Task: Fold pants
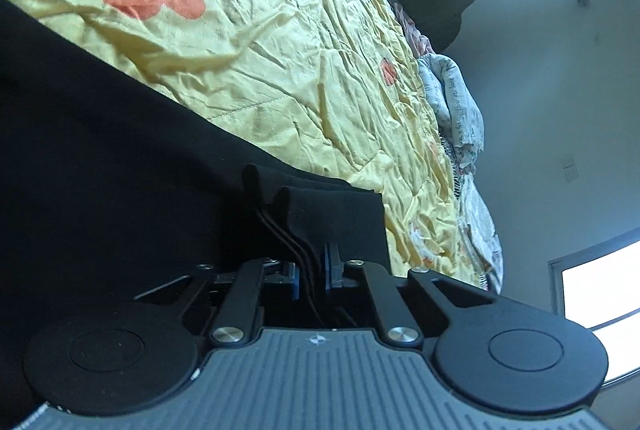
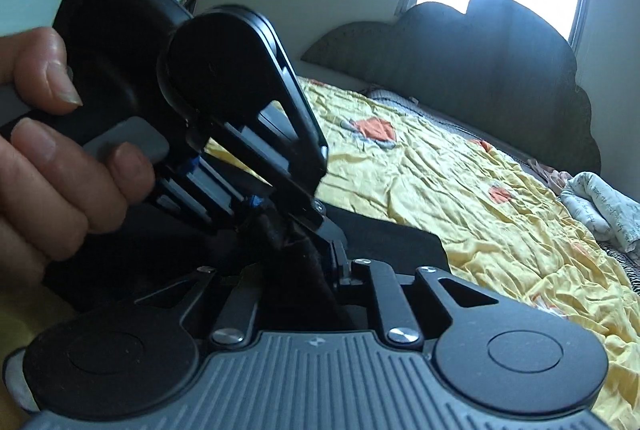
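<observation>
Step in hand, as judged: gripping the edge of the black pants (image 1: 120,158), which lie on the yellow floral quilt (image 1: 248,30). Left gripper (image 1: 316,266) is pinched on a bunched hem fold with cords. Right gripper (image 2: 316,270), just beside it, has black cloth between its narrow jaws; next move likely calls for lifting both together, keeping the edge taut.

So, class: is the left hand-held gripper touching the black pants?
Touching. The left wrist view shows the left hand-held gripper shut on a fold of the black pants.
</observation>
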Motion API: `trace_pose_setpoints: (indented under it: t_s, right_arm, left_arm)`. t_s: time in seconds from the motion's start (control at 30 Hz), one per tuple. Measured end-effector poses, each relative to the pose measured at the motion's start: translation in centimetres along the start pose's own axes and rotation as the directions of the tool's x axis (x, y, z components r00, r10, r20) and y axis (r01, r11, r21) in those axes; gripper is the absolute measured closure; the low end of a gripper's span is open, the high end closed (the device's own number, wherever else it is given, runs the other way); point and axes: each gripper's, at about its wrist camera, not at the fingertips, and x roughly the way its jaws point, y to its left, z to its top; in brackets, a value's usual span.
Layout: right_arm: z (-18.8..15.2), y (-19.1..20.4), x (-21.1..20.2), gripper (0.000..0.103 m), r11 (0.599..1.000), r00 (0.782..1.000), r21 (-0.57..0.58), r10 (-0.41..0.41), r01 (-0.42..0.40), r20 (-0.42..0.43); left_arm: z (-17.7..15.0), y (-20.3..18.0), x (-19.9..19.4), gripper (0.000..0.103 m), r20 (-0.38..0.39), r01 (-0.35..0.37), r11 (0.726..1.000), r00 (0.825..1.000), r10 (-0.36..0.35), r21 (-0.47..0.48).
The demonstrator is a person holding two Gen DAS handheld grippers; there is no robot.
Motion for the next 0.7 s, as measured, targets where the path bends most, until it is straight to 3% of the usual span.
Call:
trace_pose_setpoints:
  t_s: [0.07,0.13,0.27,0.5,0.7]
  right_arm:
    - [-0.2,0.2,0.0,0.078,0.999,1.000,-0.033,-0.023,0.023,-0.004]
    - [-0.3,0.5,-0.1,0.078,0.998,0.999,-0.052,-0.037,0.036,-0.008]
    - [0.1,0.9,-0.4,0.081,0.999,1.000,-0.036,0.023,-0.023,-0.011]
    - [2.1,2.3,-0.1,0.084,0.991,0.991,-0.015,0.132,-0.132,0.025]
    - [3.7,4.1,0.5,0.084,0.977,0.975,-0.038,0.212,-0.210,0.059]
  left_arm:
    - [-0.2,-0.4,-0.2,0.096,0.016,-0.011,0.999,1.000,0.011,0.035]
    - [-0.4,-0.8,-0.6,0.096,0.035,-0.031,0.996,0.999,0.028,0.078]
    - [-1.1,-2.0,-1.6,0.097,0.092,-0.108,0.973,0.992,0.091,0.202]
    - [-1.6,-3.0,-4.8,0.097,0.209,-0.294,0.877,0.951,0.228,0.380]
    - [-1.3,-2.1,-7.5,0.097,0.278,-0.408,0.806,0.908,0.312,0.428]
